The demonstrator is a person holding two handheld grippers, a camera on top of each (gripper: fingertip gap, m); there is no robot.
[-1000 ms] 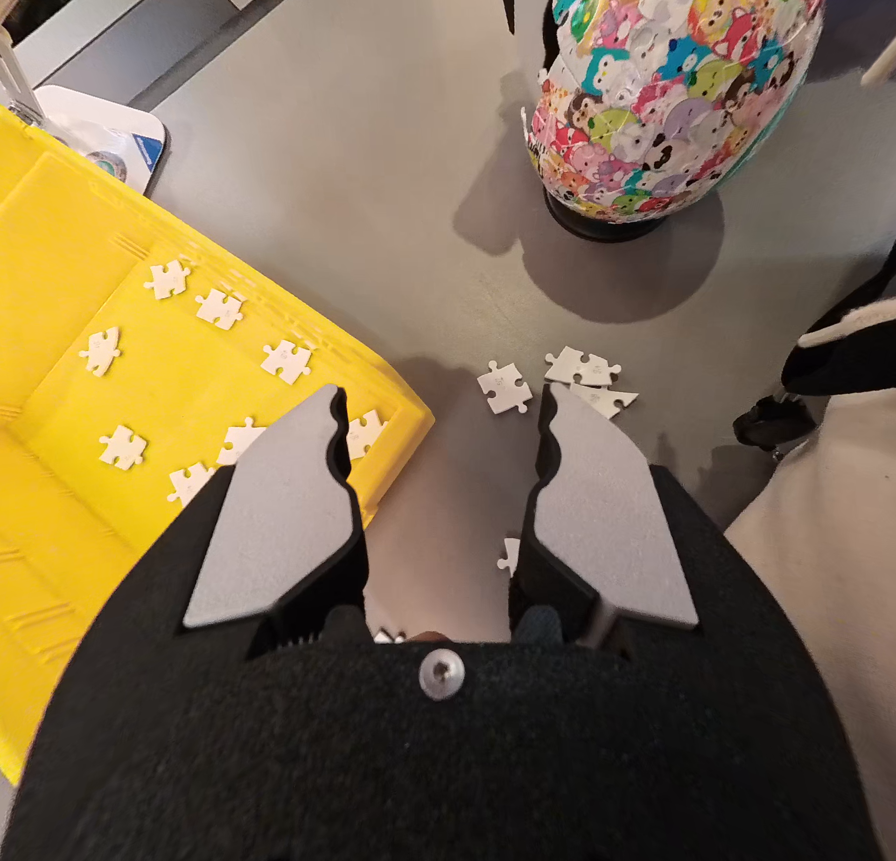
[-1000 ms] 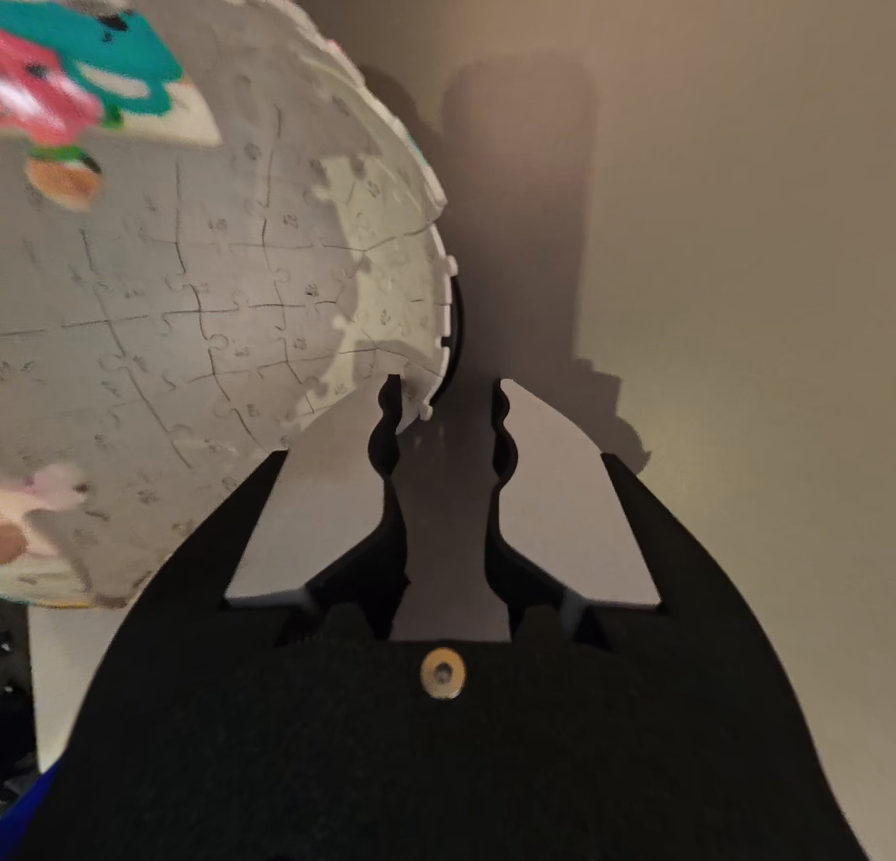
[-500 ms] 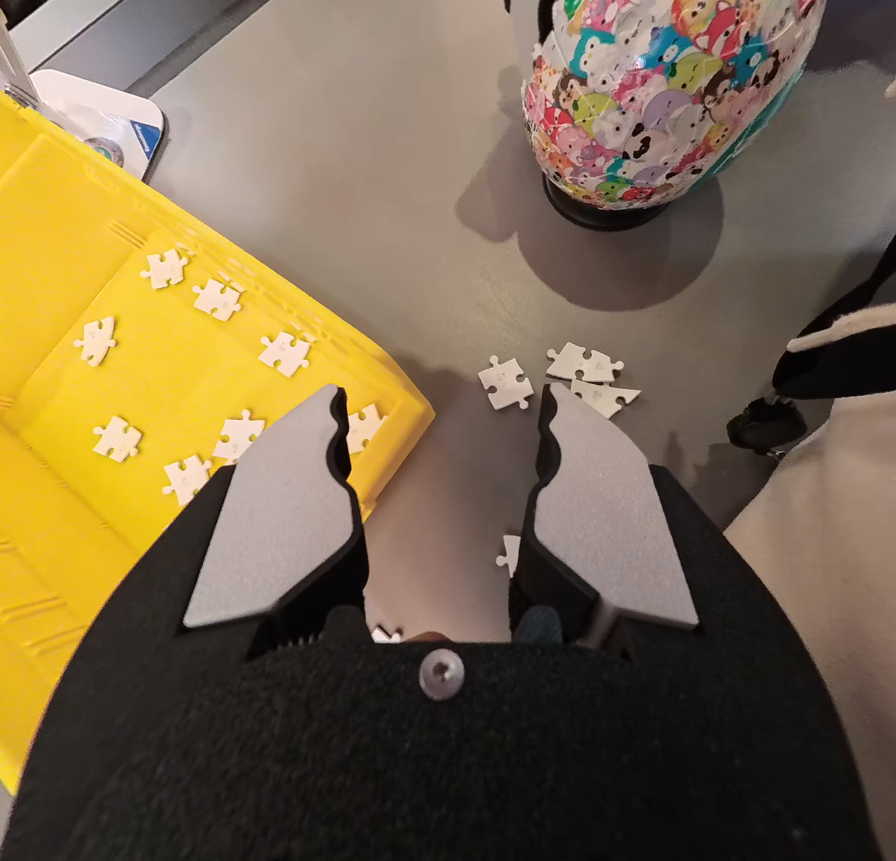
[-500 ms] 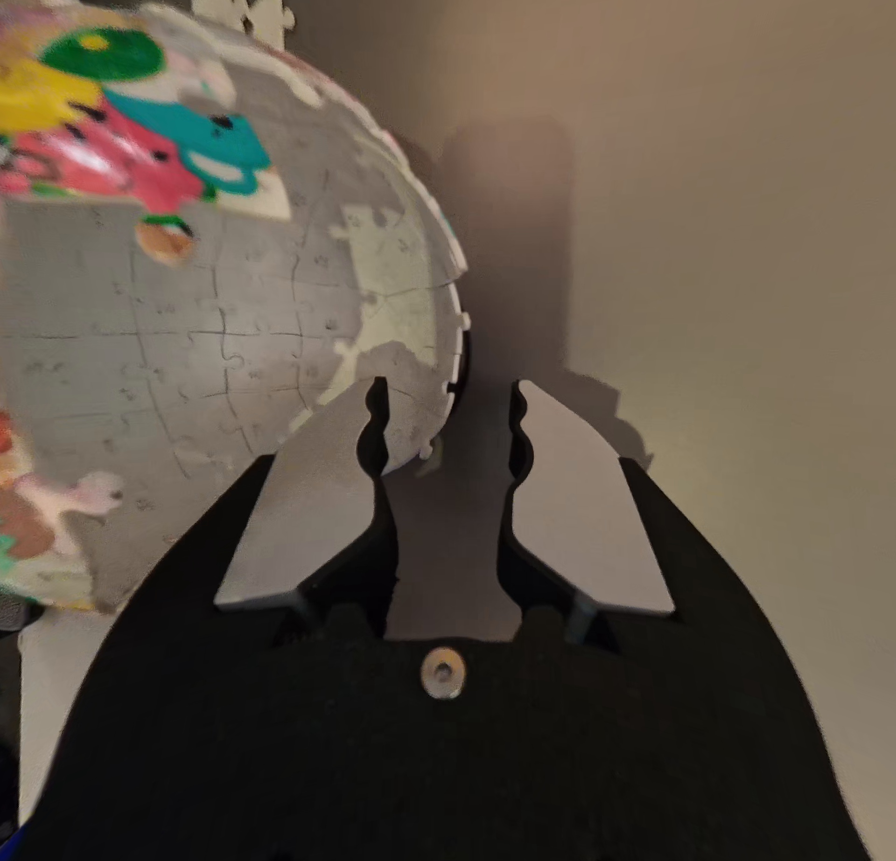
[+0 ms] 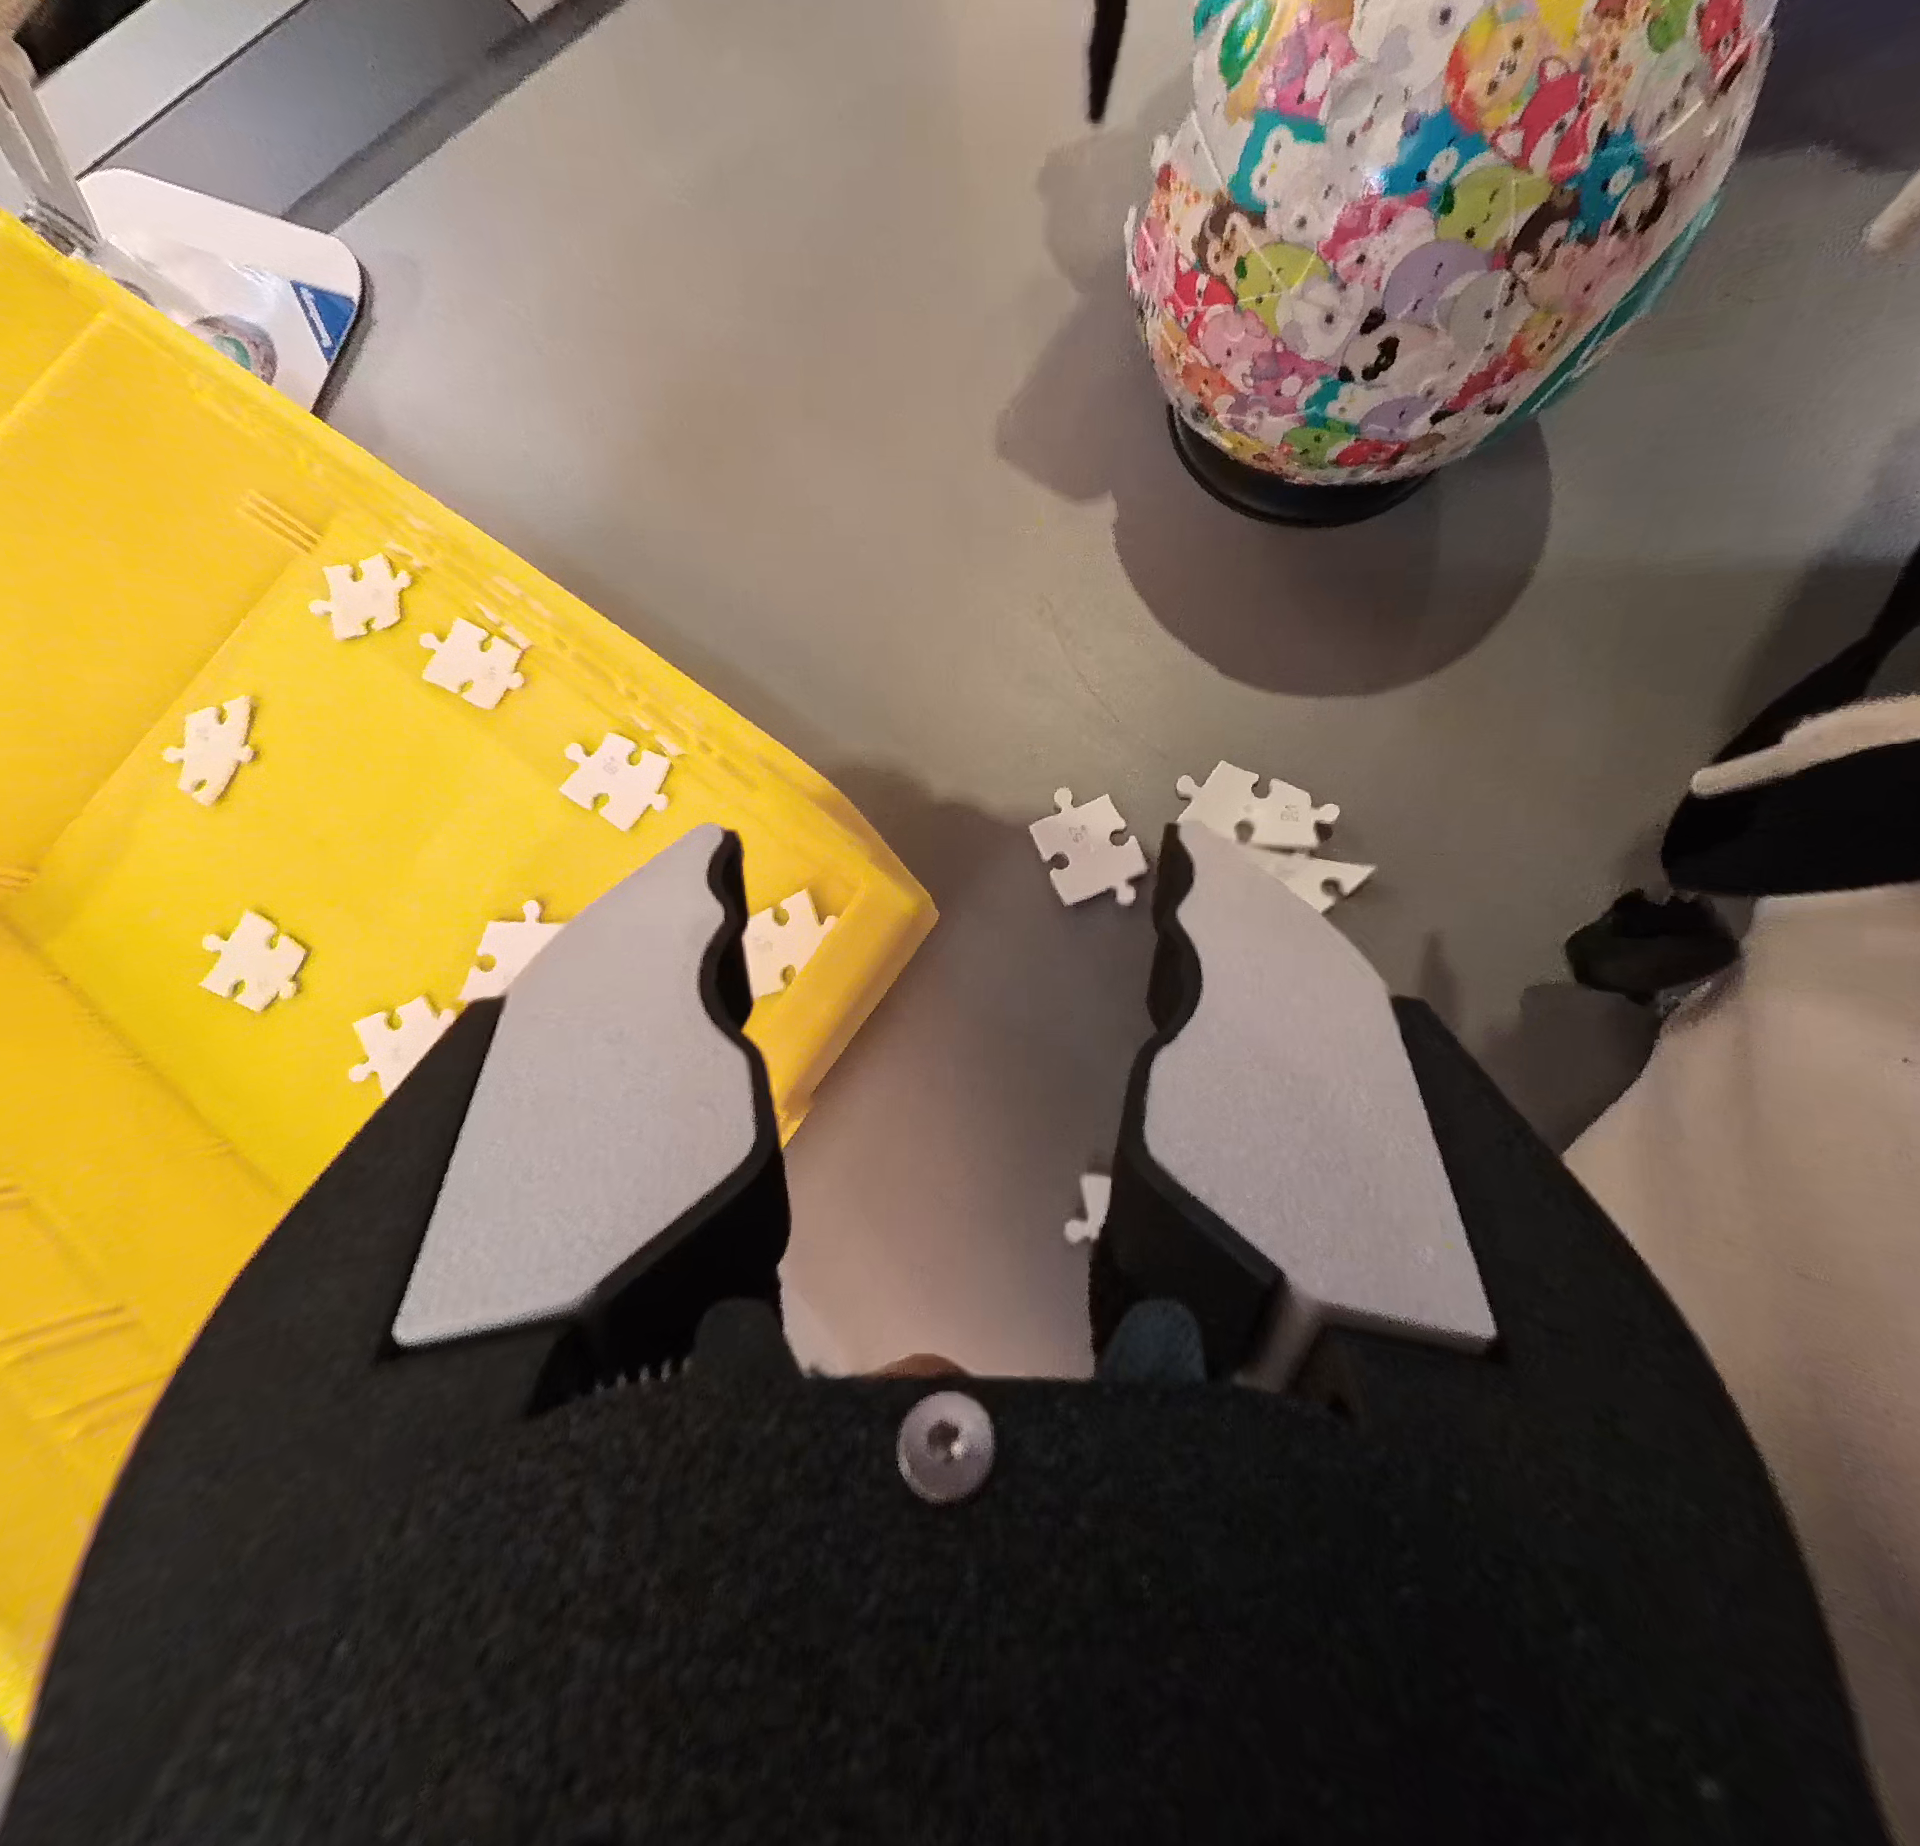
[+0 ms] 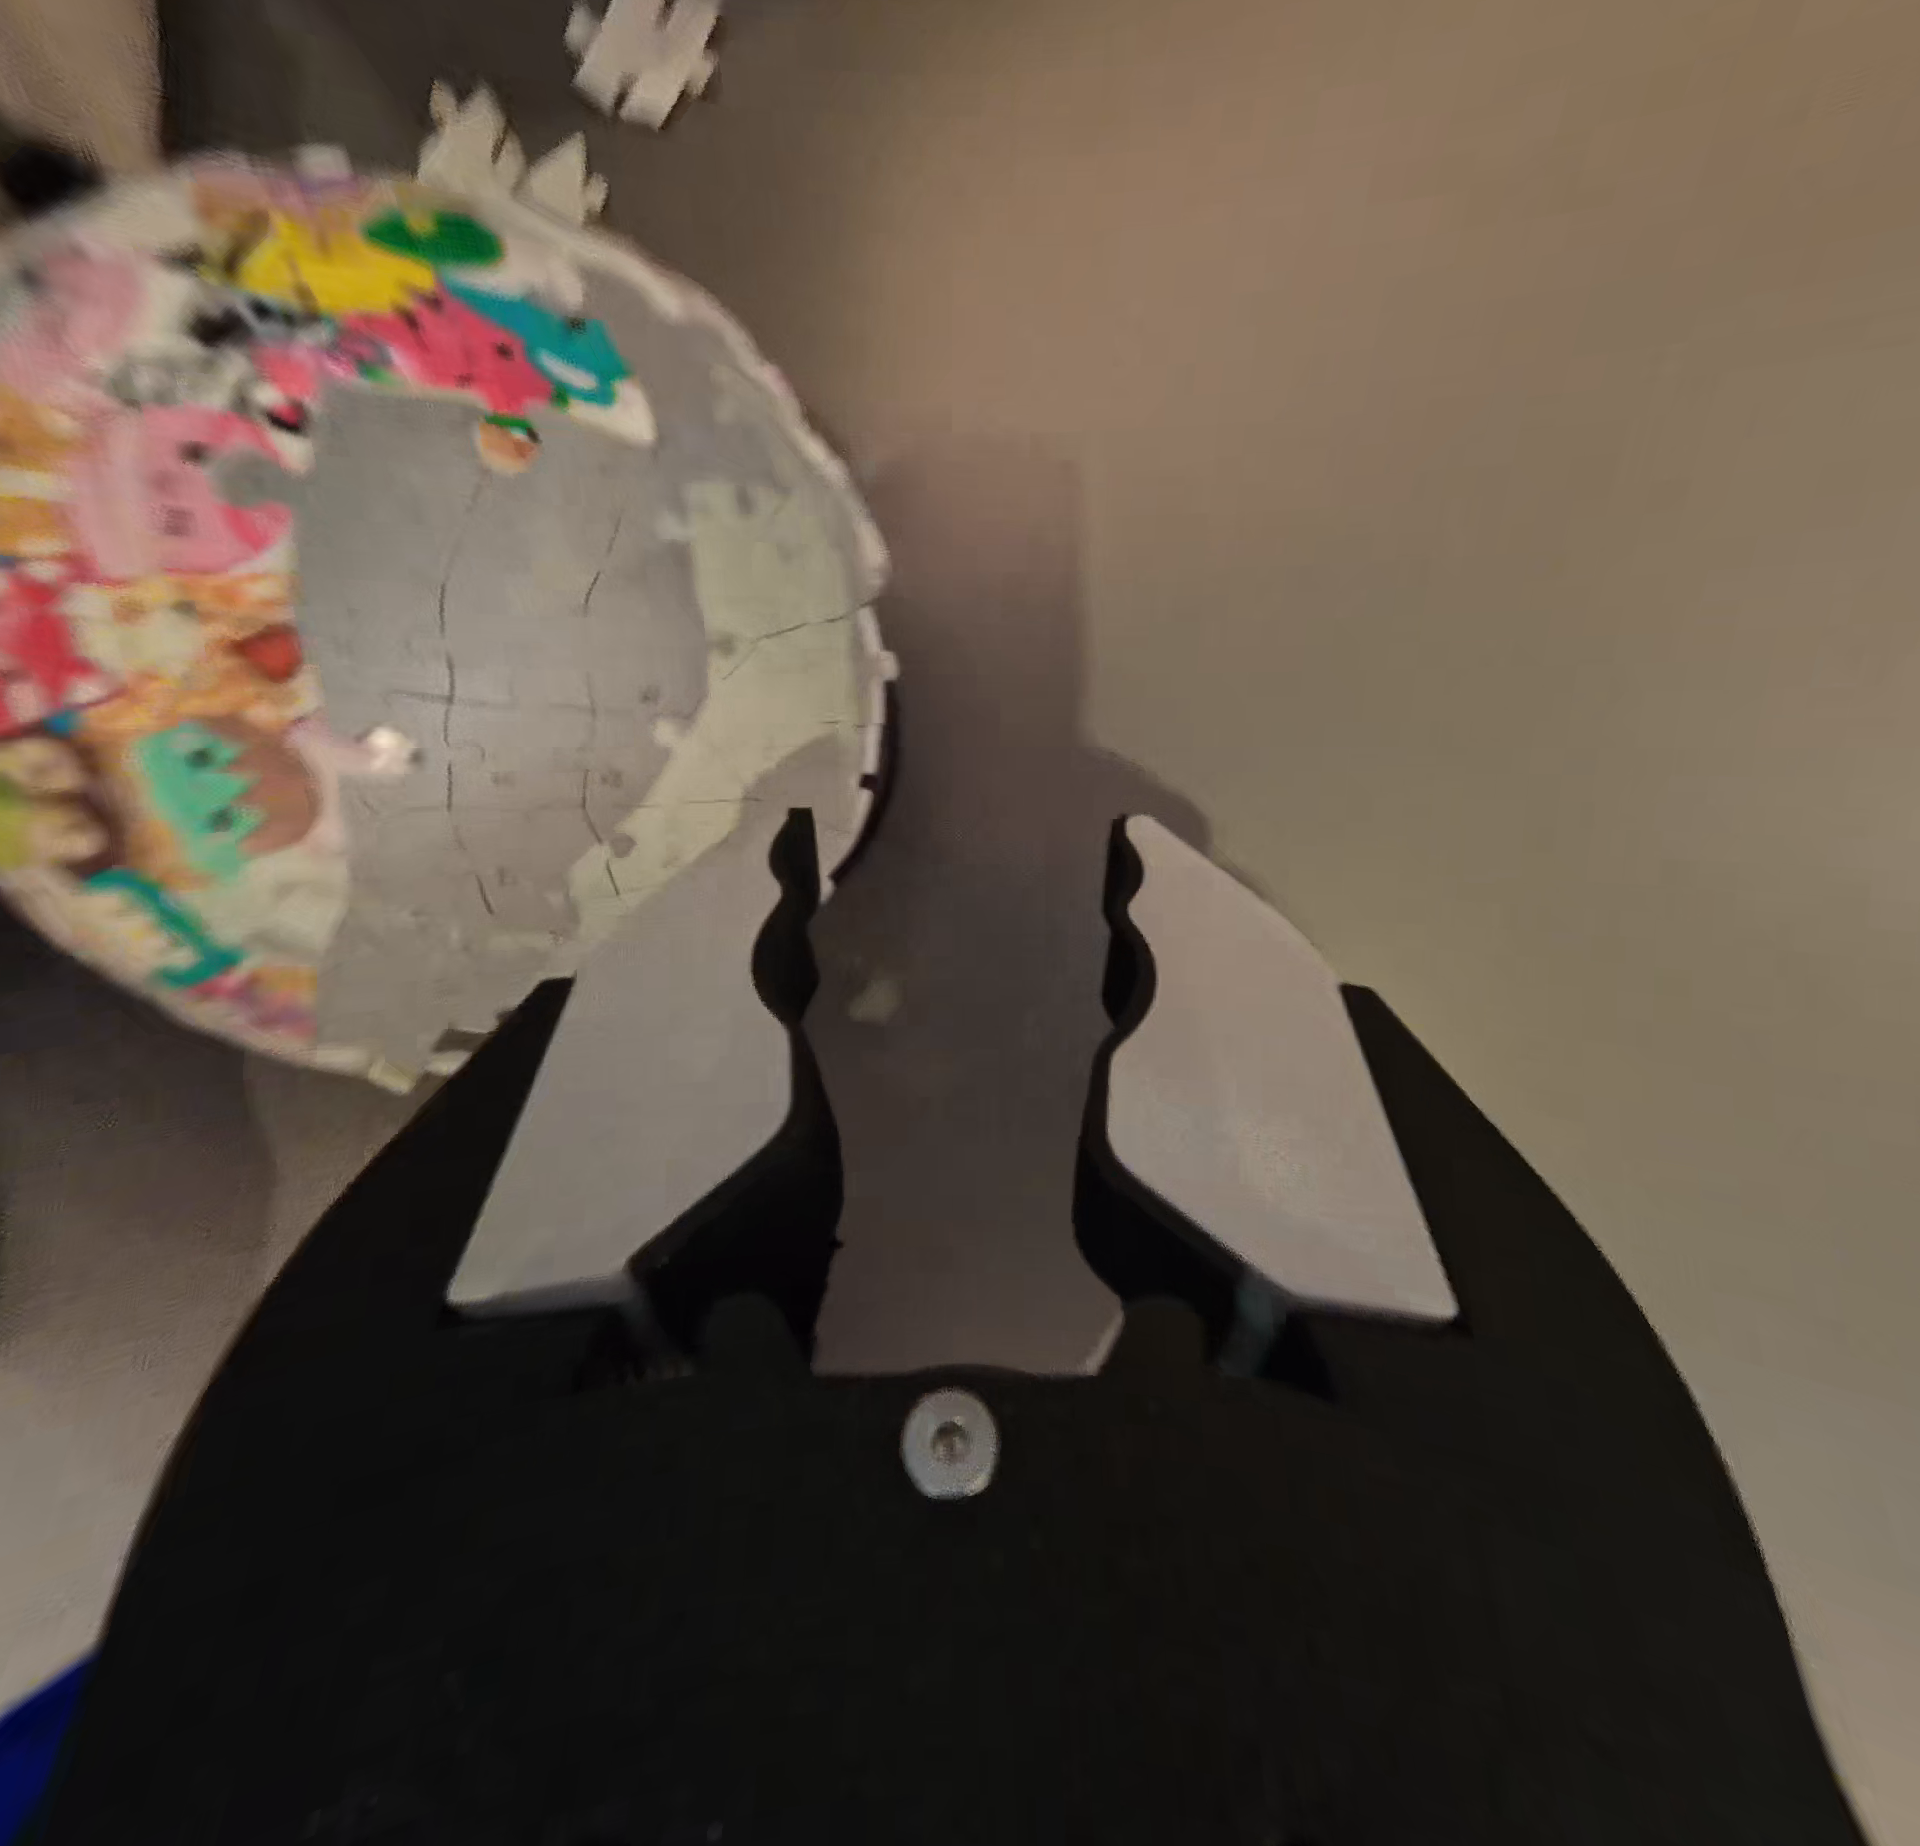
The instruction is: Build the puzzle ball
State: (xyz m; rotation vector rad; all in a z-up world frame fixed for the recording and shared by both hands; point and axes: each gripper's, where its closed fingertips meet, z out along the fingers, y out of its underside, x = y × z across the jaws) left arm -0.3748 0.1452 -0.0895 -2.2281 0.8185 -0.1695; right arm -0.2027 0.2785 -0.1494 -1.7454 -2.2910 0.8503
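Backing away from the puzzle ball [image 6: 436, 633] over the last second, the right gripper [image 6: 961, 830] now sees much more of it, and its jaws have spread wider with nothing between them; the view is blurred, so it seems to be moving. That view shows the ball's unfinished side: a gap in the colourful shell exposing the grey inner faces of fitted pieces, which is probably why the opening is turned toward this gripper. In the left wrist view the ball stands on a dark round stand [image 5: 1299, 487] toward the far right of the grey table [image 5: 790, 362]. The left gripper [image 5: 951, 846] has hardly shifted; it hovers, jaws apart and empty, above the loose pieces on the table [image 5: 1091, 846], beside the near corner of the yellow tray [image 5: 125, 508], where more white pieces [image 5: 613, 778] lie face down, spread singly for easy picking. My guess is a loose piece is next.
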